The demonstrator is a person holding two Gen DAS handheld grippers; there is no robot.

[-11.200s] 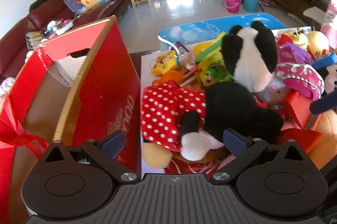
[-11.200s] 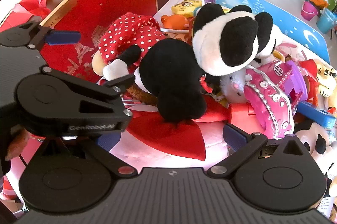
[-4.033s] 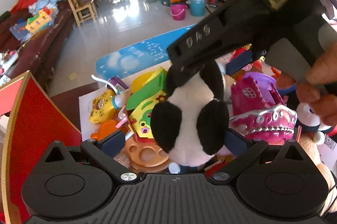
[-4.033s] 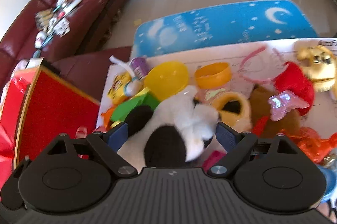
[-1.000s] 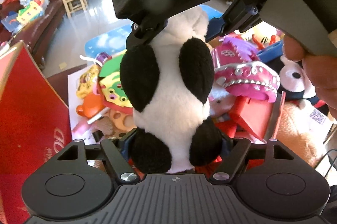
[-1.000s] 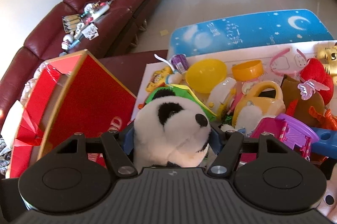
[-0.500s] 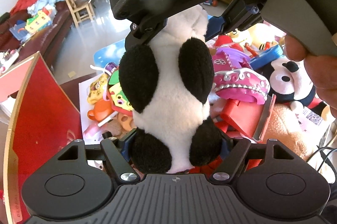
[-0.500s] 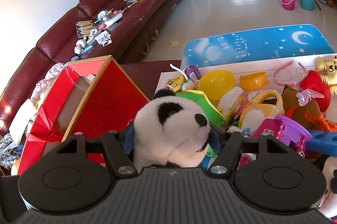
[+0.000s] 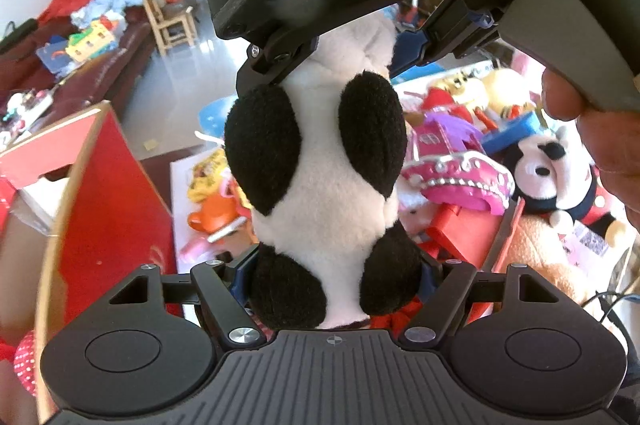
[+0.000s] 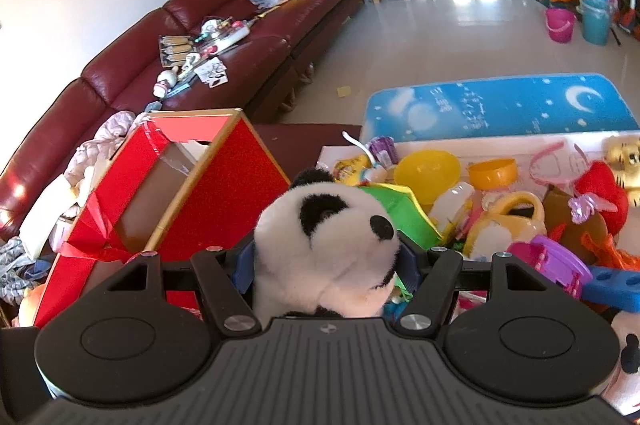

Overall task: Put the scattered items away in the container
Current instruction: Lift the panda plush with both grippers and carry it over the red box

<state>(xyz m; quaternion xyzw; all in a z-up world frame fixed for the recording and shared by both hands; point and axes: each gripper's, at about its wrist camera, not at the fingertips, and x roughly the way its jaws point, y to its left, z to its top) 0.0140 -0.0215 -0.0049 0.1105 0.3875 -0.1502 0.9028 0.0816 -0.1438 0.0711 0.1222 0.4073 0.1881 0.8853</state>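
Note:
A black-and-white panda plush (image 9: 320, 165) hangs in the air between my two grippers. My left gripper (image 9: 334, 273) is shut on its lower body, one pad against each black leg. My right gripper (image 9: 348, 53) comes in from above in the left wrist view and is shut on the panda's head. The right wrist view shows that head (image 10: 324, 249) filling the right gripper (image 10: 326, 269). The container, a red box (image 10: 224, 185) with an open top, stands to the left of the panda, also seen as the red box (image 9: 108, 193).
A heap of toys covers the table to the right: a pink toy (image 9: 456, 173), a mouse plush (image 9: 560, 181), a yellow bowl (image 10: 426, 169). A person's hand (image 9: 600, 137) grips the right handle. Behind lie a blue mat (image 10: 500, 109) and a dark red sofa (image 10: 200, 65).
Both grippers have lifted the panda higher above the toy heap. More of the red box and its open top shows at the left.

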